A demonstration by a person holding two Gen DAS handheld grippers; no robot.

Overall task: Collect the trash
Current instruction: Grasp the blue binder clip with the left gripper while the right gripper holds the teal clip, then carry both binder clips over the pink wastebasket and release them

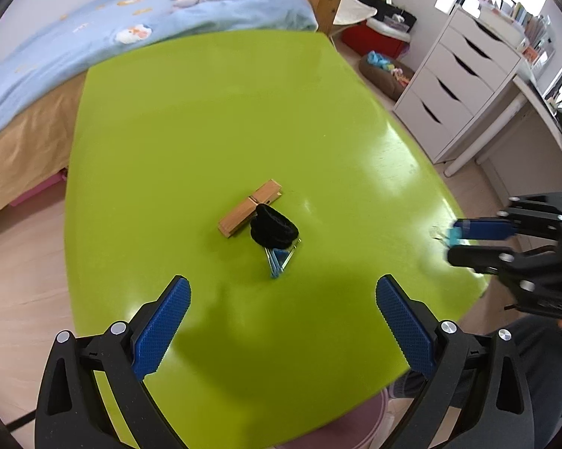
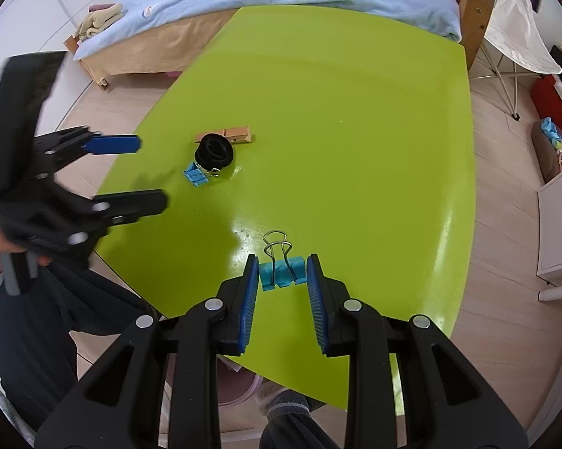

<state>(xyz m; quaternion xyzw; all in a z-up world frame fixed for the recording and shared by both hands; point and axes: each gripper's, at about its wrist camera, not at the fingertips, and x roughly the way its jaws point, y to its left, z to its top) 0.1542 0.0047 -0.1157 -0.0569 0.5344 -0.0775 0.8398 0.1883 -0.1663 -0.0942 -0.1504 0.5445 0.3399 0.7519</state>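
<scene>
On the green table (image 1: 213, 119) lie a wooden clothespin (image 1: 250, 208), a black hair tie (image 1: 274, 226) and a blue binder clip (image 1: 279, 260), close together. My left gripper (image 1: 282, 295) is open and empty, just short of them. My right gripper (image 2: 282, 267) is shut on a second blue binder clip (image 2: 281, 271), its wire handles pointing away, low over the table's near edge. The right gripper also shows in the left wrist view (image 1: 455, 241), the left gripper in the right wrist view (image 2: 149, 172). The clothespin (image 2: 230, 135), hair tie (image 2: 214, 151) and first clip (image 2: 196, 176) show there too.
A bed with a blue blanket (image 1: 93, 45) stands beyond the table. White drawers (image 1: 456, 78) and a desk are at the right. A pinkish bin (image 2: 239, 389) sits under the table's near edge. The person's legs (image 2: 30, 336) are beside the table.
</scene>
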